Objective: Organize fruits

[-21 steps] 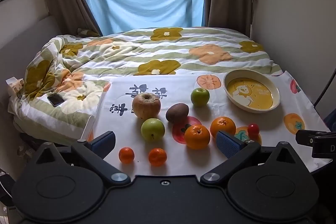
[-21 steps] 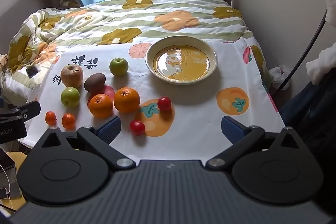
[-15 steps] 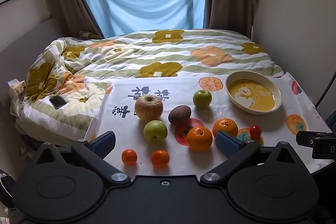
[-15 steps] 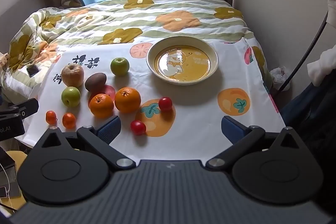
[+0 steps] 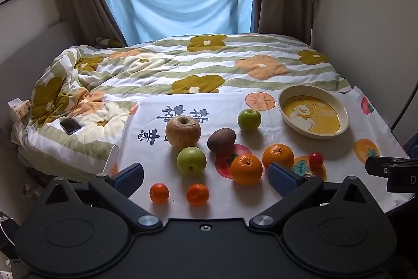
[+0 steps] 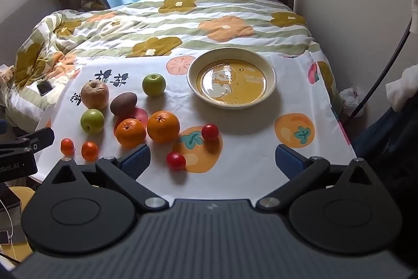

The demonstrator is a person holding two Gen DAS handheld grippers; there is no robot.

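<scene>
While both grippers hang over the near edge of the fruit-print cloth [image 6: 248, 122], neither holds anything: the left gripper [image 5: 206, 174] has its blue-padded fingers [image 5: 283, 178] spread wide with only cloth and fruit between them, and the right gripper [image 6: 213, 158] is spread just as wide.

Taking the yellow duck bowl [image 6: 269, 85] as the landmark, all the fruit lies outside it, to its left and nearer the cameras. A green apple [image 6: 154, 84] sits just left of the bowl. Further left are a brown kiwi [image 6: 123, 103] and a wrinkled brownish apple [image 6: 94, 95], with a second green apple [image 6: 92, 121] in front of the wrinkled one. Two oranges [image 6: 163, 126] sit side by side, close together or touching, in front of the kiwi, nearer than the bowl. Two small red tomatoes lie on a printed orange patch below the bowl: one [image 6: 209, 132] closer to it, the other [image 6: 176, 161] near the right gripper's left finger. Two small mandarins [image 6: 89, 150] rest furthest from the bowl, at the cloth's near left corner. A phone [image 5: 70, 125] lies on the flowered quilt [image 5: 209, 64], well left of the bowl.
</scene>
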